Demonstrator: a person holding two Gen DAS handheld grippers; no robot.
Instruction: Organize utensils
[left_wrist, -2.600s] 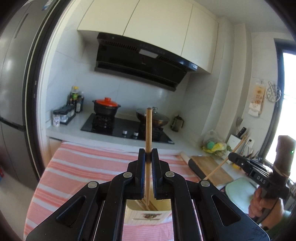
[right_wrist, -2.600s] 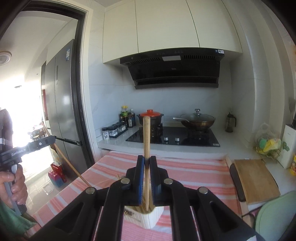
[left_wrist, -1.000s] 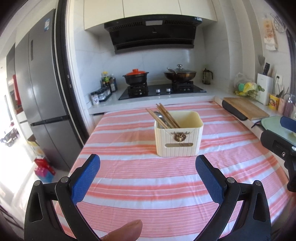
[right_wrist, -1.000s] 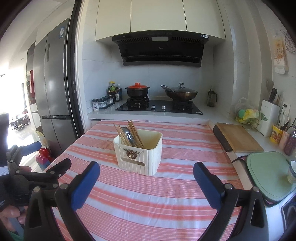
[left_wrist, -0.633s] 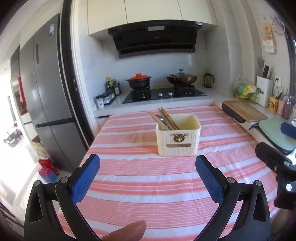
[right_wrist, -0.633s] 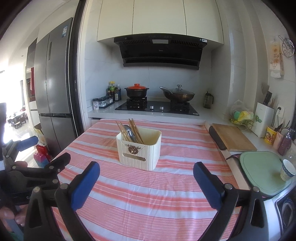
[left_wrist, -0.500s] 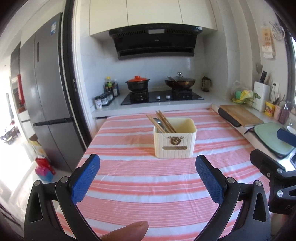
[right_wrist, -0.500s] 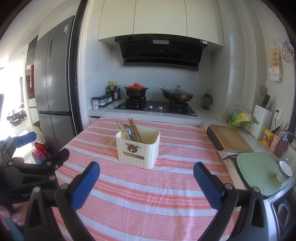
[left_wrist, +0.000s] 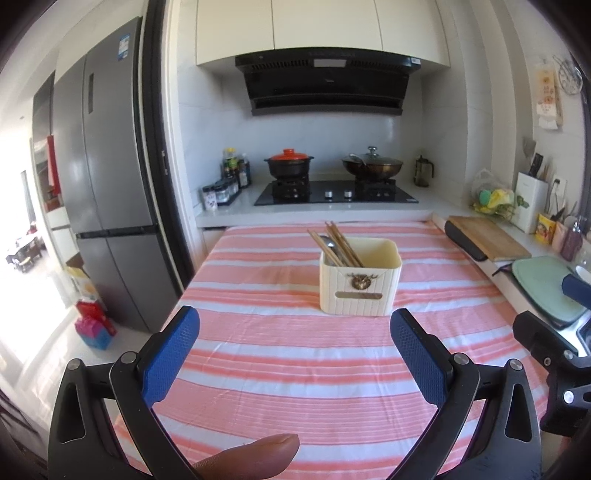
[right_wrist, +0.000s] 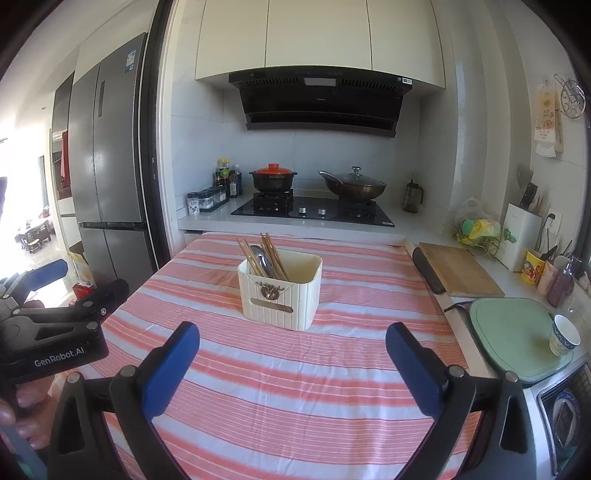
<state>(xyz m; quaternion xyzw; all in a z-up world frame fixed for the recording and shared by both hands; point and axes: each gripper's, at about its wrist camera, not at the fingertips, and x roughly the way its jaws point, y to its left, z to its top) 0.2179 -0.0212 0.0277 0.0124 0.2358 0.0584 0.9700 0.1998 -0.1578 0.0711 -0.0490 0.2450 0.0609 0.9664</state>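
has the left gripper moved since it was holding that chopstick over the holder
Yes. The left gripper has pulled back from the utensil holder, which now sits farther off on the striped cloth; jaws open, empty.

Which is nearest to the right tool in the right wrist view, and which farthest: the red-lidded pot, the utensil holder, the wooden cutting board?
1. utensil holder, centre of the striped table, straight ahead of the right tool.
2. wooden cutting board, farther, on the right-hand counter.
3. red-lidded pot, farthest, on the stove's left burner.

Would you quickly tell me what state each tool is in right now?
Left tool: open, holding nothing.
Right tool: open, holding nothing.
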